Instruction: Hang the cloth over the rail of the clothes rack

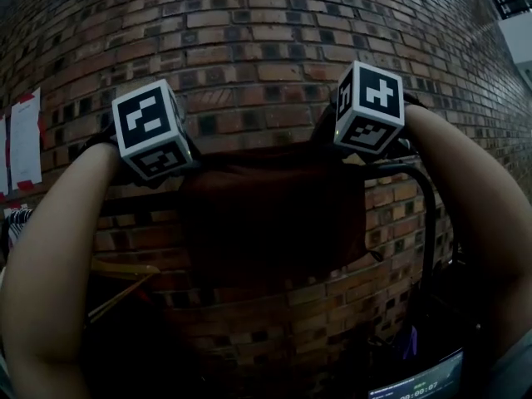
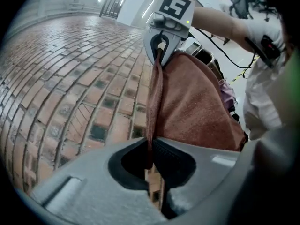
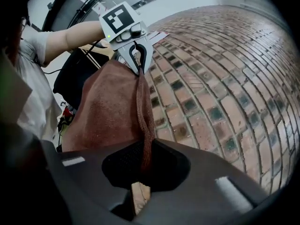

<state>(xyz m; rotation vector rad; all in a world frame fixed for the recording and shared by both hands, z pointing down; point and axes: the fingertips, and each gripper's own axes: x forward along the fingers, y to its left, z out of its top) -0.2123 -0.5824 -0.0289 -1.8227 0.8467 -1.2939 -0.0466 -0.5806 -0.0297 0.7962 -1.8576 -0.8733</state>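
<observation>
Brick wall (image 1: pixel 249 23) close behind; L gripper (image 2: pixel 152 158) & R gripper (image 3: pixel 143 161) each clamped on cloth (image 1: pixel 274 214) top edge, by rail (image 1: pixel 420 189).

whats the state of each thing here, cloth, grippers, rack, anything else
cloth, held up by its top edge at both ends, hanging spread
left gripper, shut on cloth
right gripper, shut on cloth
rack, standing; cannot tell if the cloth lies over its rail yet
screen, lit
</observation>
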